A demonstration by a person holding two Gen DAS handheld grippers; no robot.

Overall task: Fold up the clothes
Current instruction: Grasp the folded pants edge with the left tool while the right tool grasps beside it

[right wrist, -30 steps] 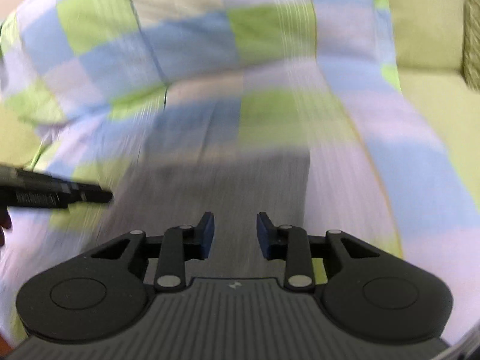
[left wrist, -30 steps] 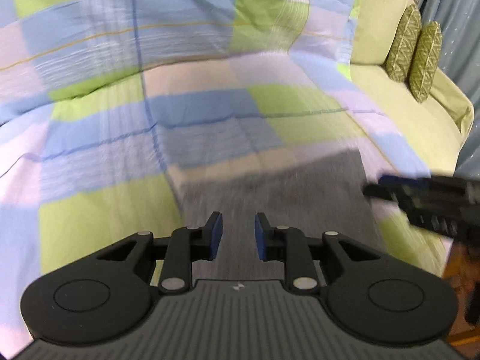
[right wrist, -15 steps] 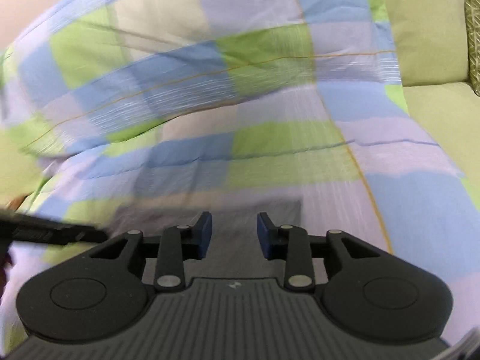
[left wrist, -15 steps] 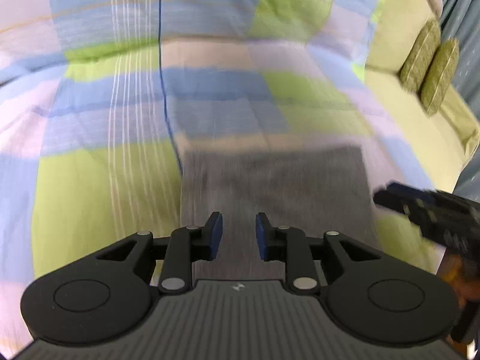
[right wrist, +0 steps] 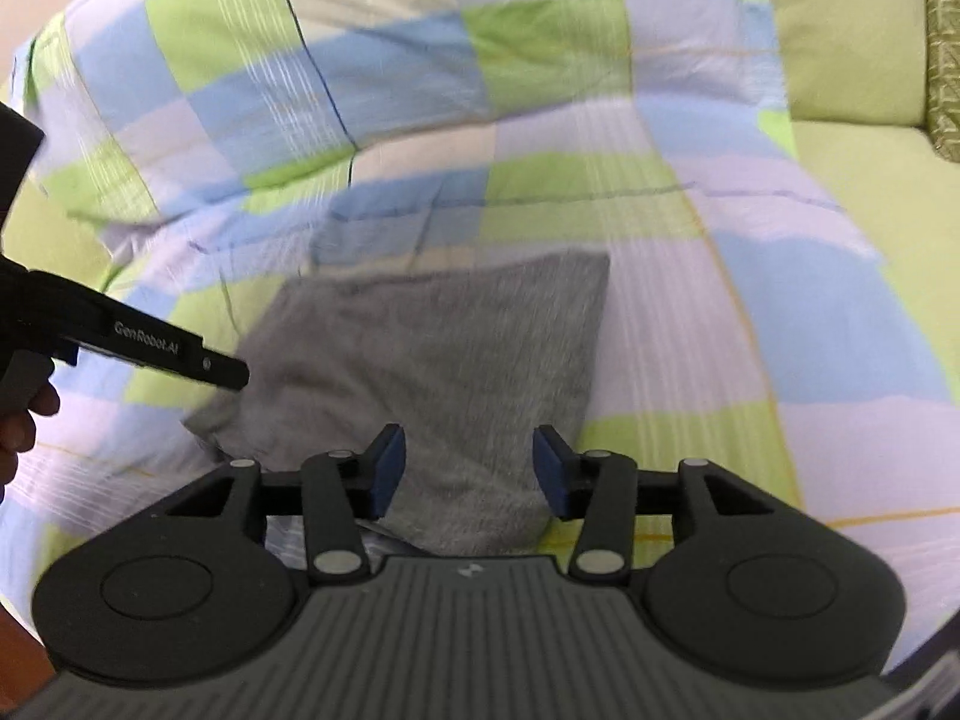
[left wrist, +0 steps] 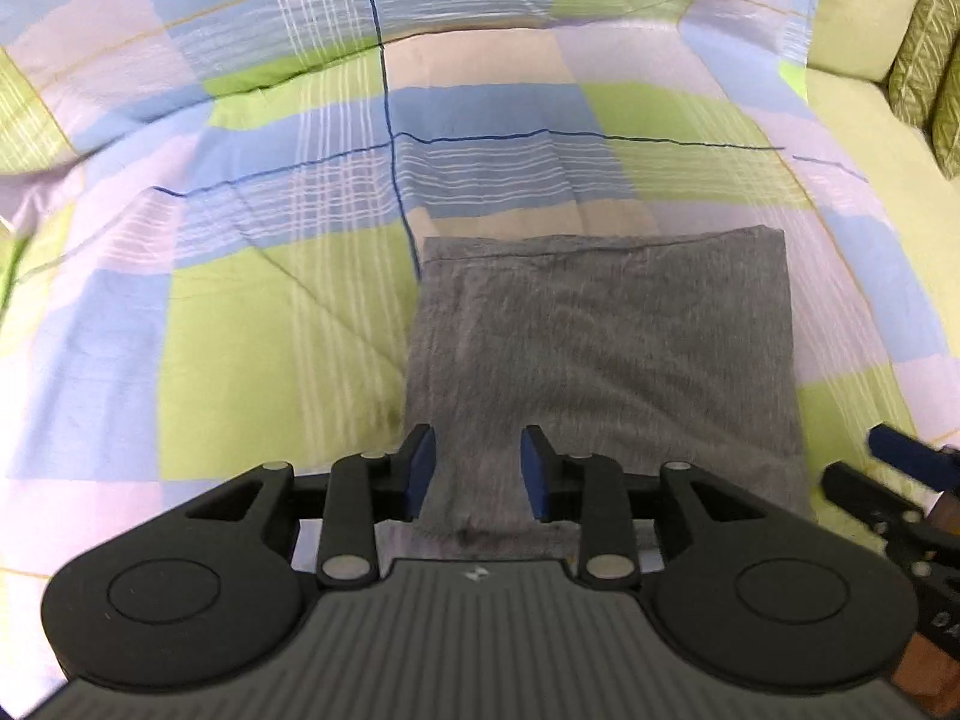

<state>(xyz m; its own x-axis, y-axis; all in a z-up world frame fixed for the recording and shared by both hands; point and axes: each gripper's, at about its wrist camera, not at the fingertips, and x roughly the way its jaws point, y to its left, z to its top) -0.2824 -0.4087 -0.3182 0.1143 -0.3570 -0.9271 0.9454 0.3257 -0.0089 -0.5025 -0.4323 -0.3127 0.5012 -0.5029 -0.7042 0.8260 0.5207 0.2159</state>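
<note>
A grey garment [left wrist: 606, 354] lies folded into a flat rectangle on the checked bedspread [left wrist: 252, 312]. My left gripper [left wrist: 478, 469] hovers over its near left part, jaws opening, with only the flat cloth seen below the gap and nothing pinched. The same grey garment [right wrist: 432, 360] shows in the right wrist view under my right gripper [right wrist: 469, 468], whose jaws are also opening above its near right corner without pressing on it. The right gripper's tips [left wrist: 888, 468] appear at the right edge of the left view; the left gripper [right wrist: 180, 354] reaches in from the left of the right view.
The bedspread in green, blue and lilac squares covers the whole bed. A plain yellow-green sheet [left wrist: 864, 138] and two patterned green cushions [left wrist: 924, 60] lie at the far right. A person's hand [right wrist: 24, 426] holds the left gripper's handle.
Both grippers have pulled back and up from the garment, and their jaws have widened. The whole folded grey rectangle now shows in both views.
</note>
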